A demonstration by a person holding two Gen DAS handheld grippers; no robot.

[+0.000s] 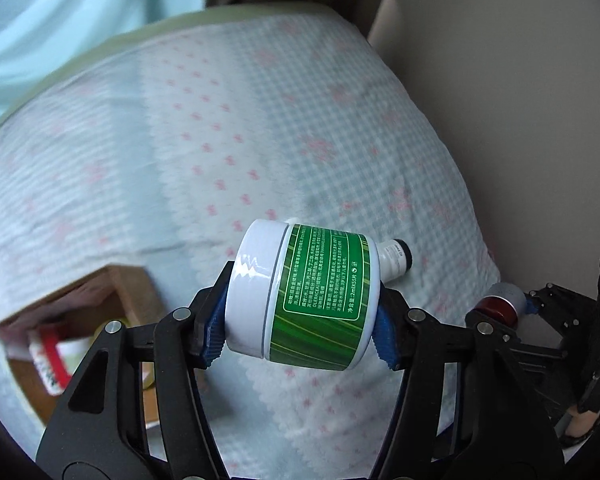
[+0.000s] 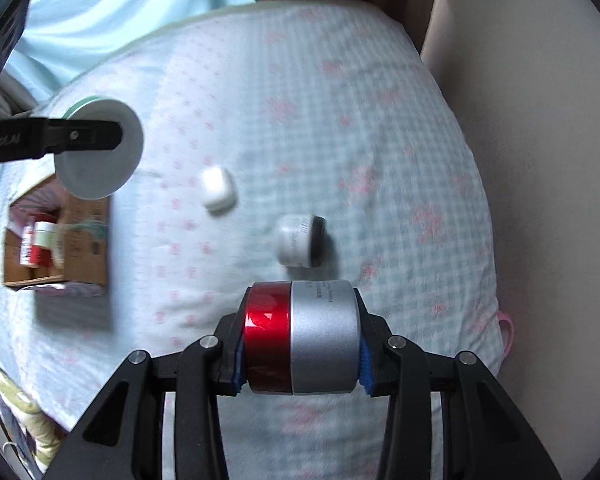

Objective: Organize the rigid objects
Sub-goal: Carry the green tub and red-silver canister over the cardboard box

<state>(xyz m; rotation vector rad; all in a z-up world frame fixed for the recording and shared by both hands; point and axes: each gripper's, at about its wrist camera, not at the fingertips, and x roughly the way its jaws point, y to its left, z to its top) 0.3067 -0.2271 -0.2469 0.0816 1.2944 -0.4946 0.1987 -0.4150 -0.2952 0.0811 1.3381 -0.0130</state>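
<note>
The left gripper (image 1: 302, 326) was clamped on a green jar (image 1: 300, 300), its blue pads (image 1: 214, 330) pressed against the jar's two ends — the jar lay sideways between them, raised above the bedding. The right gripper (image 2: 302, 346) gripped a red-and-silver jar (image 2: 302, 338) the same way — sideways, pads (image 2: 366, 364) on both ends.

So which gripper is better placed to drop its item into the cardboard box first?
Probably the left gripper. Its green-labelled jar hangs near the cardboard box, partly over its rim in the right wrist view. The right gripper, holding the red and silver jar, is farther away.
</note>
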